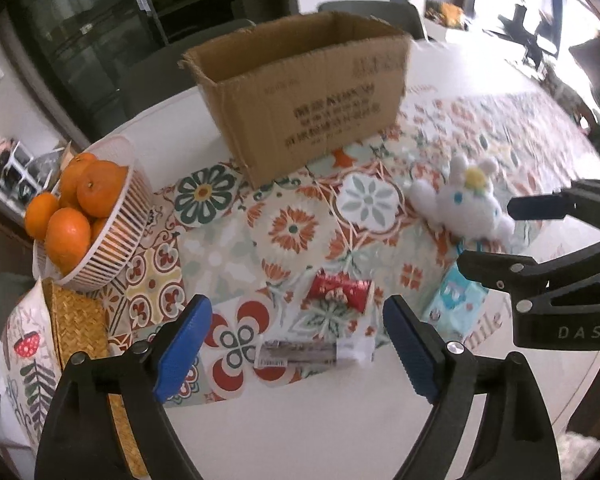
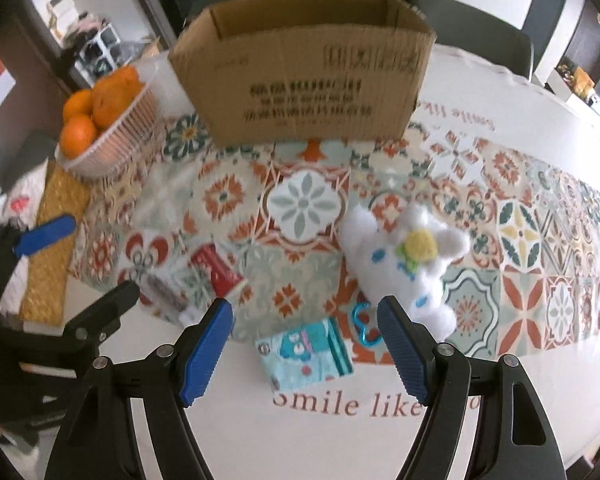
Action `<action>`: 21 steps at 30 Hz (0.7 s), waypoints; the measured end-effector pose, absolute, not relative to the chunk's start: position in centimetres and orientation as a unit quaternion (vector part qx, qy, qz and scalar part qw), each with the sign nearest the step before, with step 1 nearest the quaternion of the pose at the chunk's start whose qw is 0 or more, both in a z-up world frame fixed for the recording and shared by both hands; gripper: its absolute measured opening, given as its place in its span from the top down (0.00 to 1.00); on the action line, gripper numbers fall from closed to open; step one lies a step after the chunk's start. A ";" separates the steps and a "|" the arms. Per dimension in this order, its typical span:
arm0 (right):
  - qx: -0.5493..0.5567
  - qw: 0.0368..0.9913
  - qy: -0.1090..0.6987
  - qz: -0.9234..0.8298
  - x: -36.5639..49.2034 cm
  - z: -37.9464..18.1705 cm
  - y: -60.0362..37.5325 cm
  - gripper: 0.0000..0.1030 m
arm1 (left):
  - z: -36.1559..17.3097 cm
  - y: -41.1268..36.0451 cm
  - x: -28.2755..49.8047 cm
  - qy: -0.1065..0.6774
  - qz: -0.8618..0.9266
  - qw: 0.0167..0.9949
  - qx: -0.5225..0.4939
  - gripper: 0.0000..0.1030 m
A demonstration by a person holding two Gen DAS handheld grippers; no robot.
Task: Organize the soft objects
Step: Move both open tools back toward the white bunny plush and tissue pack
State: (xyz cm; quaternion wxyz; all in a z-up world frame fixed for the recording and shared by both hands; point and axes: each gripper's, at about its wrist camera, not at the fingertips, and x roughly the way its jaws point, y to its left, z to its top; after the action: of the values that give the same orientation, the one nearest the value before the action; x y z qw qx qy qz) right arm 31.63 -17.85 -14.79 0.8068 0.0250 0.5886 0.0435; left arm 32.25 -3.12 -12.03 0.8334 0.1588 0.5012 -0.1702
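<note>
Counted on the table: one open cardboard box [image 1: 300, 92], far centre. One white slatted basket [image 1: 116, 236], far left, with at least five oranges [image 1: 96, 188] showing; more may lie hidden. One white plush toy [image 2: 408, 264], right. One red packet [image 1: 340, 290], near centre. One light-blue printed tissue pack [image 2: 306, 354], near right. One clear wrapped packet [image 1: 312, 354], nearest. One blue clip [image 2: 364, 326] beside the plush. One woven mat [image 2: 48, 264], left.
</note>
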 end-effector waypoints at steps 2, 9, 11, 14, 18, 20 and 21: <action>0.018 0.798 0.600 0.048 31.4 -15.5 -17.7 0.26 | -12.6 -3.3 32.1 0.504 -0.178 0.827 0.174 0.14; -0.005 0.767 0.638 0.065 31.4 -17.5 -17.2 0.26 | -14.3 -4.3 32.3 0.517 -0.207 0.802 0.217 0.13; -0.020 0.754 0.653 0.072 31.5 -18.2 -16.9 0.26 | -15.1 -4.6 32.6 0.526 -0.218 0.791 0.224 0.13; -0.027 0.736 0.672 0.082 31.7 -19.2 -16.6 0.26 | -16.3 -4.9 33.0 0.538 -0.219 0.778 0.239 0.13; -0.033 0.723 0.683 0.093 31.6 -19.7 -16.2 0.26 | -17.3 -5.2 33.8 0.553 -0.232 0.766 0.233 0.13; -0.032 0.718 0.688 0.097 31.6 -20.0 -16.1 0.24 | -17.7 -5.4 34.3 0.560 -0.235 0.761 0.229 0.13; -0.030 0.718 0.688 0.096 31.7 -20.1 -16.2 0.24 | -17.9 -5.5 34.5 0.563 -0.238 0.758 0.228 0.13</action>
State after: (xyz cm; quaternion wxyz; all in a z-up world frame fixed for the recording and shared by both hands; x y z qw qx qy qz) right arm 31.72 -16.18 -20.12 0.7184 -0.0304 0.6882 0.0965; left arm 34.47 -5.51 -17.94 0.7576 0.2280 0.5632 -0.2384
